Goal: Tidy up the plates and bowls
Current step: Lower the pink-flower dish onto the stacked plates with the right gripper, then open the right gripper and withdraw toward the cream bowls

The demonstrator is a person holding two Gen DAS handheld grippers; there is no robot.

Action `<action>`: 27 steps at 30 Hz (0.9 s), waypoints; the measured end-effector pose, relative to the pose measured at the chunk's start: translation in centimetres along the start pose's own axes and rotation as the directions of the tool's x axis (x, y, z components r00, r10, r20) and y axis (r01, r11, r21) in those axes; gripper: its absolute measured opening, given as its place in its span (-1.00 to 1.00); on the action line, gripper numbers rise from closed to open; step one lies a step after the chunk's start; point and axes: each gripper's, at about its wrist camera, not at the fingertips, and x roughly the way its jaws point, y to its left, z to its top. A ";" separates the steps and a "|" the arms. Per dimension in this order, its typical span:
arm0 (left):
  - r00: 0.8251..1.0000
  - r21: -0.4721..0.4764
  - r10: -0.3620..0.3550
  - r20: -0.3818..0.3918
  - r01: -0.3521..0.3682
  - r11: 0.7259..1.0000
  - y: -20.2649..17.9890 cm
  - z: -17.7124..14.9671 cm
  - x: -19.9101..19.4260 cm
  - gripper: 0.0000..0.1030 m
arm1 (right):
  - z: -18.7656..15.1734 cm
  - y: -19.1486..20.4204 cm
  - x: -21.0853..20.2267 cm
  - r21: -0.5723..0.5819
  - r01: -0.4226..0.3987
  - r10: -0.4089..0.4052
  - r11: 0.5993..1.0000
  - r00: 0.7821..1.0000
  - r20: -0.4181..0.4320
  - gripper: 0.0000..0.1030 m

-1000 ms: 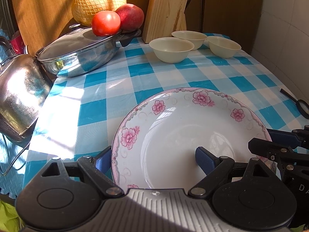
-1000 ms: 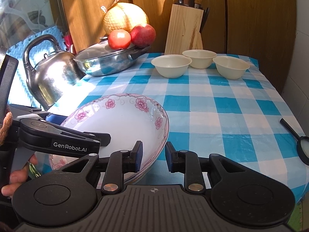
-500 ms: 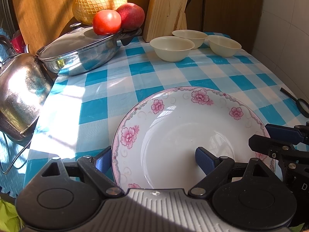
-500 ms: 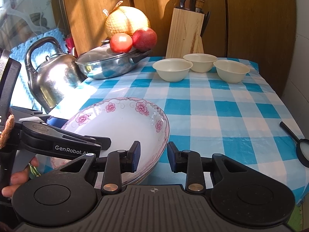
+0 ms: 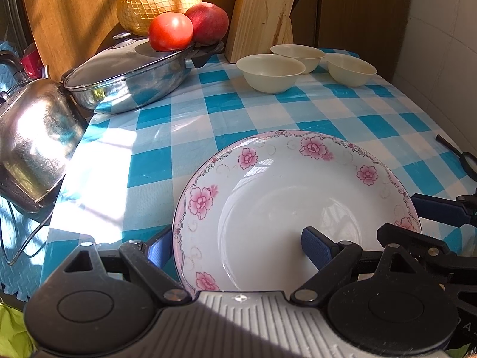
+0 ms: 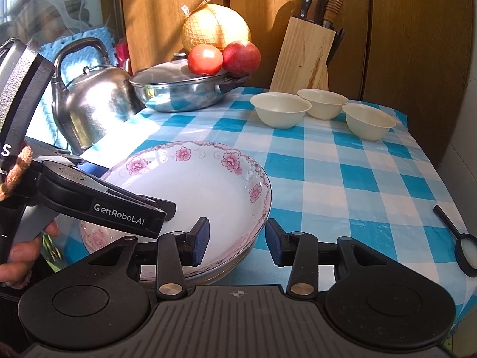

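A white plate with pink flowers (image 5: 283, 185) lies on the checked tablecloth at the near left, on top of another flowered plate (image 6: 95, 235). My left gripper (image 5: 238, 247) is open across the top plate's left rim, one finger outside and one over the well. My right gripper (image 6: 237, 240) is open too, with the right rim of the plate (image 6: 208, 185) between its fingers. Three cream bowls (image 6: 280, 110) (image 6: 322, 103) (image 6: 368, 120) stand apart in a row at the back of the table.
A lidded steel pot (image 5: 128, 80) carrying a tomato, an apple and a netted pomelo stands at the back left, with a kettle (image 5: 32, 143) beside it. A knife block (image 6: 304, 56) is behind the bowls. A magnifying glass (image 6: 465, 247) lies by the right table edge.
My right gripper's fingers have spread wider around the plate rim, and its view has risen a little. The left gripper and the plates have hardly moved.
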 end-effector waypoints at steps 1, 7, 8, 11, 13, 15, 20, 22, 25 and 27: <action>1.000 -0.001 0.001 -0.001 -0.001 1.000 0.1 0.0 0.0 0.63 | 0.0 0.1 -0.1 -0.003 -0.002 0.002 1.000 1.000 0.000 0.00; 1.000 -0.043 0.018 0.003 -0.018 0.999 1.4 0.2 -0.5 0.63 | 0.0 -0.5 -0.6 0.026 -0.017 0.017 1.000 1.000 0.007 -0.01; 1.000 -0.050 0.021 0.005 -0.020 0.999 1.6 0.2 -0.7 0.63 | 0.0 -0.6 -0.6 0.031 -0.015 0.015 0.999 1.000 0.007 -0.01; 1.000 -0.073 0.028 0.010 -0.027 0.997 2.2 0.6 -1.0 0.63 | 0.0 -1.3 -0.9 0.064 -0.016 0.015 0.998 1.000 0.017 -0.01; 1.000 -0.091 0.024 0.010 -0.023 0.996 2.6 1.1 -1.1 0.63 | 0.3 -2.0 -1.2 0.101 -0.015 0.012 0.995 0.999 0.031 -0.01; 1.000 -0.095 0.024 0.019 -0.022 0.995 2.7 1.7 -1.3 0.63 | 0.6 -2.9 -1.4 0.146 -0.015 0.009 0.989 0.999 0.041 0.00; 0.998 -0.085 0.043 0.045 -0.039 0.996 2.2 3.8 -1.5 0.63 | 2.0 -4.6 -0.7 0.221 -0.022 0.011 0.975 0.999 0.052 0.00; 0.998 -0.093 0.037 0.050 -0.032 0.995 1.9 4.8 -1.3 0.63 | 2.8 -5.3 -0.3 0.255 -0.033 0.019 0.966 0.998 0.057 0.00; 0.999 -0.122 0.019 0.048 -0.013 0.993 1.4 6.7 -0.3 0.63 | 4.3 -6.1 0.5 0.269 -0.013 -0.004 0.963 0.998 0.065 0.00; 0.999 -0.134 0.009 0.046 -0.003 0.991 1.1 8.0 0.7 0.63 | 5.6 -6.4 1.4 0.246 0.030 -0.048 0.969 0.997 0.067 0.00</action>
